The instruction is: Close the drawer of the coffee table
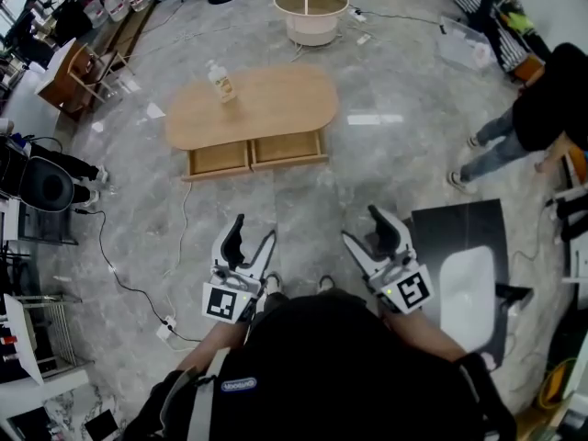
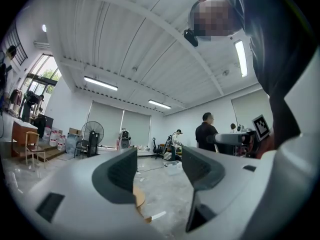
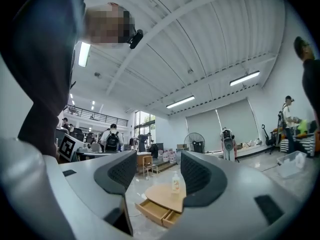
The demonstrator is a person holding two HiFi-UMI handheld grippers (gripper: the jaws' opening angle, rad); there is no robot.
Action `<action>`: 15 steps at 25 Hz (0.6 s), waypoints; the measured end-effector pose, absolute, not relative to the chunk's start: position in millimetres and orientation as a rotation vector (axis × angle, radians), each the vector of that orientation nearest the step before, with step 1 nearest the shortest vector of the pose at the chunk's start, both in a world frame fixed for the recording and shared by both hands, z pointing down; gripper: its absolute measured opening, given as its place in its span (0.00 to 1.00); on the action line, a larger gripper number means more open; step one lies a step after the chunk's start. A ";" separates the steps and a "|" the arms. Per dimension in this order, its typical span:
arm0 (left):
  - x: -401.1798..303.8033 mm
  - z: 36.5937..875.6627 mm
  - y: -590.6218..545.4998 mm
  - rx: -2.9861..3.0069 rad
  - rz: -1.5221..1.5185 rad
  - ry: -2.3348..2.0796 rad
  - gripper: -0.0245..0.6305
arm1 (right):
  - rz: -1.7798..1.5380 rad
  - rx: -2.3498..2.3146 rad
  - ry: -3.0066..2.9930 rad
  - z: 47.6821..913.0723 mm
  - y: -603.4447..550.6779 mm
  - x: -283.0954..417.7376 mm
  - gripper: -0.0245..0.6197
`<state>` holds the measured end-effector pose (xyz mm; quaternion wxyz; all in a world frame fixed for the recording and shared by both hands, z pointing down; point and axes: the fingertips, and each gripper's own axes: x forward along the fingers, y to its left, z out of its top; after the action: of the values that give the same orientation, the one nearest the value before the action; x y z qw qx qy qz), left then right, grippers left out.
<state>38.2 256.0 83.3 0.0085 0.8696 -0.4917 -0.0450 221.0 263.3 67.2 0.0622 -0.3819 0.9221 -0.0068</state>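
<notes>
No writing can be read: the small patch on the person's clothing, lower left of the head view, is blurred, and the bottle label on the table is too small.

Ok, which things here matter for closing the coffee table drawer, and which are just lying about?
For the job: coffee table; its two open drawers; left tool and right tool, both open, empty.
Lying about: bottle on the tabletop; round white tub; wooden chair; dark floor mat.
</notes>
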 end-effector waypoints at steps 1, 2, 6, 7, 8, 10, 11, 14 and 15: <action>37.1 83.1 256.1 2.717 -0.140 -1.543 0.43 | -0.021 -1.160 2.783 66.2 262.9 222.0 0.42; 35.8 83.9 255.8 2.715 -0.134 -1.550 0.44 | -0.021 -1.167 2.778 65.5 261.9 223.3 0.42; 34.7 92.2 255.0 2.703 -0.106 -1.578 0.44 | -0.005 -1.207 2.770 73.2 257.9 234.8 0.42; 35.3 94.9 255.2 2.699 -0.099 -1.582 0.44 | -0.005 -1.221 2.771 76.8 257.3 238.7 0.42; 36.2 97.3 255.1 2.696 -0.093 -1.586 0.44 | -0.009 -1.235 2.768 79.5 256.5 242.8 0.42; 38.6 100.5 254.6 2.689 -0.086 -1.599 0.44 | -0.018 -1.263 2.748 81.5 254.1 250.8 0.42; 40.2 101.0 254.0 2.687 -0.085 -1.605 0.44 | -0.017 -1.273 2.742 82.5 252.9 254.6 0.42; 46.2 101.3 251.7 2.682 -0.079 -1.626 0.44 | -0.013 -1.288 2.739 87.0 250.3 265.8 0.42; 48.1 101.7 250.9 2.681 -0.074 -1.632 0.44 | -0.017 -1.290 2.734 87.2 249.5 268.6 0.42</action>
<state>48.1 250.9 101.7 0.0010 0.8540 -0.5198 -0.0235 268.6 249.5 87.2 0.0593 -0.4259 0.9028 -0.0055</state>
